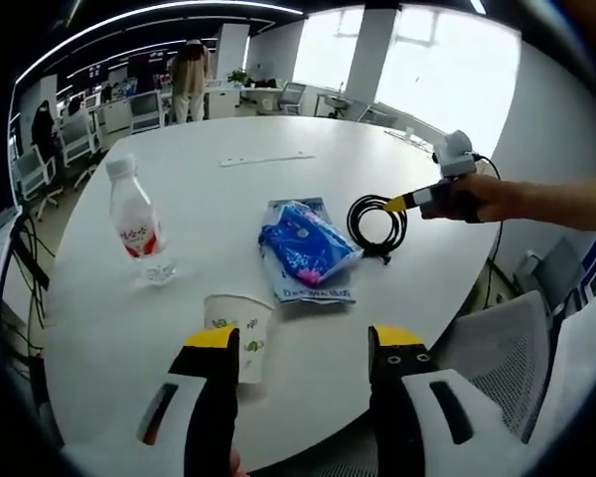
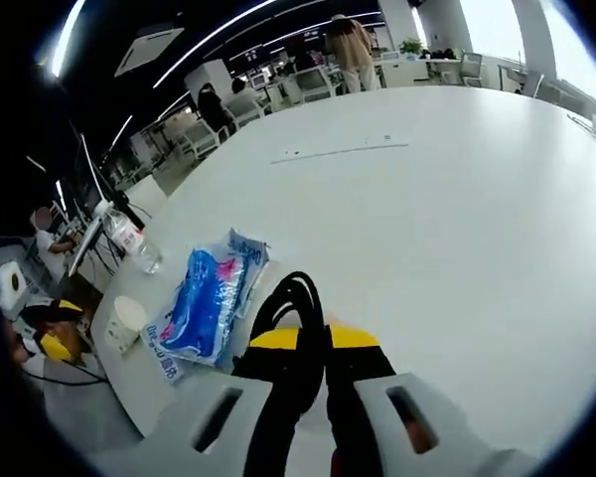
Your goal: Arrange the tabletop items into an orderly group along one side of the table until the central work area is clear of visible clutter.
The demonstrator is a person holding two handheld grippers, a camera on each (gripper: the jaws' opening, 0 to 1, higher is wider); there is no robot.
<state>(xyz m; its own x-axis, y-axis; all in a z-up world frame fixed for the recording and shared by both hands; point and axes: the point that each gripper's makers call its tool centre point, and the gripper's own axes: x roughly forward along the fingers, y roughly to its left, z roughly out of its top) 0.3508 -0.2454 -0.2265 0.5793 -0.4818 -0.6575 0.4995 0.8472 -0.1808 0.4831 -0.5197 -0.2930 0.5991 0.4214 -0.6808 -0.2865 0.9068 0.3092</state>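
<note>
On the white round table (image 1: 278,179) lie a clear water bottle (image 1: 136,219) with a red label, a blue plastic pack (image 1: 306,248), a coiled black cable (image 1: 377,224) and a paper cup (image 1: 238,333). My left gripper (image 1: 306,343) stands open near the table's edge, with the cup just ahead of its left jaw. My right gripper (image 1: 395,203), held by a hand, reaches in from the right and meets the coil. In the right gripper view that gripper (image 2: 315,338) is shut on the black cable (image 2: 293,298), beside the blue pack (image 2: 204,303), the cup (image 2: 127,320) and the bottle (image 2: 129,238).
A thin white strip (image 1: 268,157) lies on the far part of the table. A grey mesh chair (image 1: 507,348) stands at the near right edge. Office chairs and desks fill the back, where a person (image 1: 189,75) stands. The far half of the table (image 2: 457,199) is bare.
</note>
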